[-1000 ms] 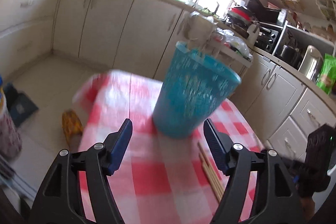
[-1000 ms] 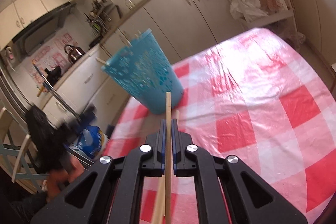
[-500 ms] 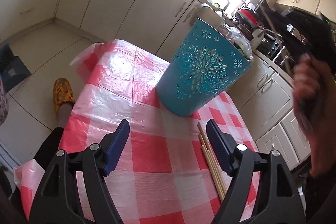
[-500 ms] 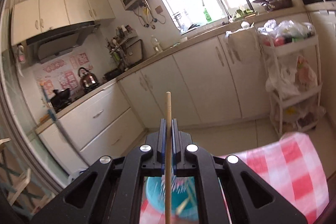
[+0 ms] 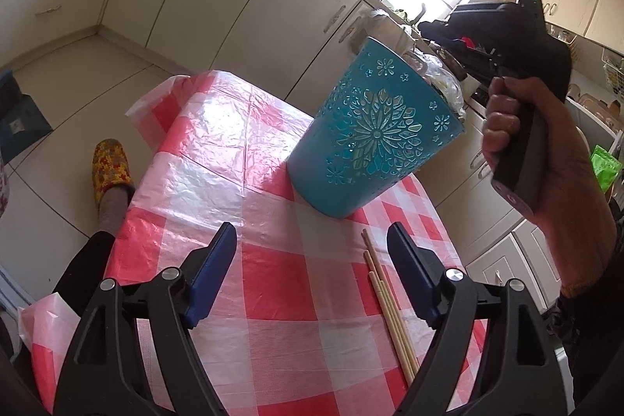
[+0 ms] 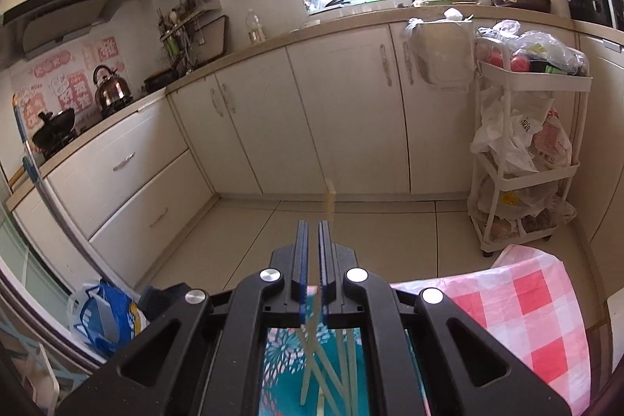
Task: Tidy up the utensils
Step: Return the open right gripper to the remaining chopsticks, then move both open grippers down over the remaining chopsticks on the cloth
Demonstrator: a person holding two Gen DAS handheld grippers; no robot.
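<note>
Left wrist view, nearest first: the left gripper hangs over the checked tablecloth with its blue pads spread wide and nothing between them. Just beyond its right finger, a few loose chopsticks lie side by side on the cloth — these are what is left to put away. Past them stands the teal cup, cut with a flower pattern, and beside its rim a hand holds the right tool's handle above it.

From the right wrist view, the right gripper sits directly over that cup, jaws drawn nearly together with a slim gap; a pale stick end shows just past the tips, slightly to the right of the gap, so I cannot tell whether it is pinched or loose. Below, several chopsticks in the cup lean crosswise — that part looks done. My guess is the job is past halfway.

Farther off, pink wall stickers by the kettle carry characters too blurred to read; a bag on the white cart has print I cannot make out.
</note>
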